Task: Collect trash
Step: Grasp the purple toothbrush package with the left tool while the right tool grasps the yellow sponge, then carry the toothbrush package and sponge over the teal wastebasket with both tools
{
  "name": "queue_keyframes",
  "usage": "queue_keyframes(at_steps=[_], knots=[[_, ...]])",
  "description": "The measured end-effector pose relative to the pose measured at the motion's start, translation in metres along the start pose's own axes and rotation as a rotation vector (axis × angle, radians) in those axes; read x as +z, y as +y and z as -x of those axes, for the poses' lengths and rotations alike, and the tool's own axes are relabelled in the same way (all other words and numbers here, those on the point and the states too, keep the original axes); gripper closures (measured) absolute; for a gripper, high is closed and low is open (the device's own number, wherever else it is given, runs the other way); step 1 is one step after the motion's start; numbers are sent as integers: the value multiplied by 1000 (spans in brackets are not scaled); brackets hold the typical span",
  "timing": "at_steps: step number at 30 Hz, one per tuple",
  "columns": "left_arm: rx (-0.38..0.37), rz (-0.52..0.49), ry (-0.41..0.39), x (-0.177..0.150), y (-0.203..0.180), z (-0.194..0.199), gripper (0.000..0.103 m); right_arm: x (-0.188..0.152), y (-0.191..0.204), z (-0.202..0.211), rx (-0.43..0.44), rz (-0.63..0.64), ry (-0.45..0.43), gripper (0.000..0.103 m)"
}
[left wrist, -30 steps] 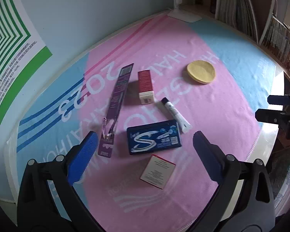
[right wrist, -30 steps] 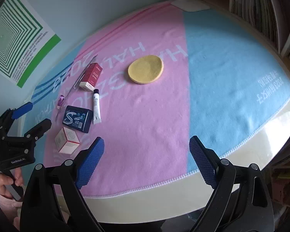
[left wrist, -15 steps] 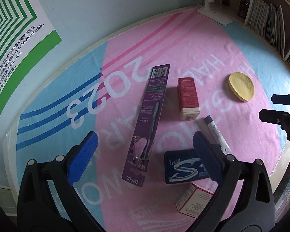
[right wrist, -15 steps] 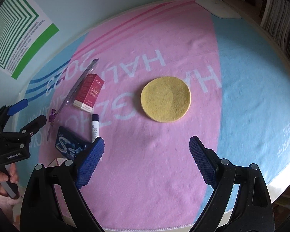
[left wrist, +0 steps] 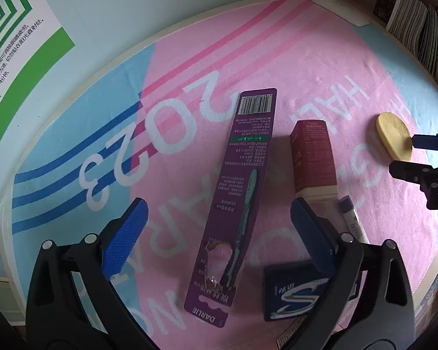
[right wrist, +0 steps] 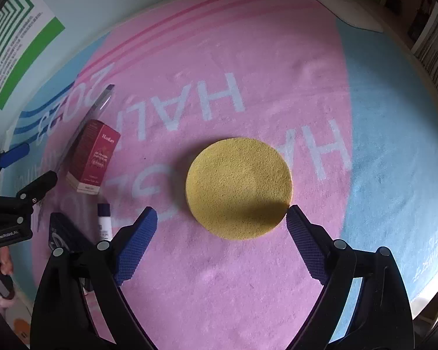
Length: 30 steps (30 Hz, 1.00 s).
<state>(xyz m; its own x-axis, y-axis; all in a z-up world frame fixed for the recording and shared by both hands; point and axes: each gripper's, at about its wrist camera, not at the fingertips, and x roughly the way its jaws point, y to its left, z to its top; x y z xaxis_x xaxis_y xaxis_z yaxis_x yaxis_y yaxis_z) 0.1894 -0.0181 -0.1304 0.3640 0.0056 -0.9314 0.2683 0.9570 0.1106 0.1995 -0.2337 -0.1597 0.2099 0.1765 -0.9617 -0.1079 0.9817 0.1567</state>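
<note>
Two grippers: your left gripper point(left wrist: 216, 224) and right gripper point(right wrist: 220, 230) each have jaws spread wide, holding nothing, so each can drop over its own piece.
Left target: the purple toothbrush pack point(left wrist: 239, 198) lies flat between your left jaws, lengthwise along them, so closing would pinch its narrow width.
Right target: the yellow sponge disc point(right wrist: 239, 188) sits flat just ahead of your right jaws.
Beyond: red box point(left wrist: 314, 162), small tube point(left wrist: 352, 221) and blue gum pack point(left wrist: 292, 291) wait on the towel-covered worktop point(left wrist: 321, 67).

purple toothbrush pack point(left wrist: 242, 192) flat, torn open; red box point(left wrist: 312, 157) beside; yellow sponge disc point(right wrist: 239, 188) apart.
</note>
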Motion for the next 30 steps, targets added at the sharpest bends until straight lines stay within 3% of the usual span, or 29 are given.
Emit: queue_keyframes(at_steps=[6,8,12,14,16,18,30], knots=[[-11,3,15,5,0,-13,10,6,1,-8,-21,13,-1,11],[-18,1,24,7,0,-16,24,9,2,-8,-22,16,-6,11],[-36,4,47,8,-2,-24,35,16,0,-9,-24,7,-15,11],[-40,-2,60,12,-3,-31,47,20,1,-11,-28,12,-15,11],[-56,-3,72,11,-4,-35,60,21,2,-12,-50,30,-19,19],[-74,4,71,12,-5,-36,66,22,4,-11,-82,45,-28,26],[-68,-22,45,4,-18,-22,68,13,-5,-1,-41,18,-39,26]])
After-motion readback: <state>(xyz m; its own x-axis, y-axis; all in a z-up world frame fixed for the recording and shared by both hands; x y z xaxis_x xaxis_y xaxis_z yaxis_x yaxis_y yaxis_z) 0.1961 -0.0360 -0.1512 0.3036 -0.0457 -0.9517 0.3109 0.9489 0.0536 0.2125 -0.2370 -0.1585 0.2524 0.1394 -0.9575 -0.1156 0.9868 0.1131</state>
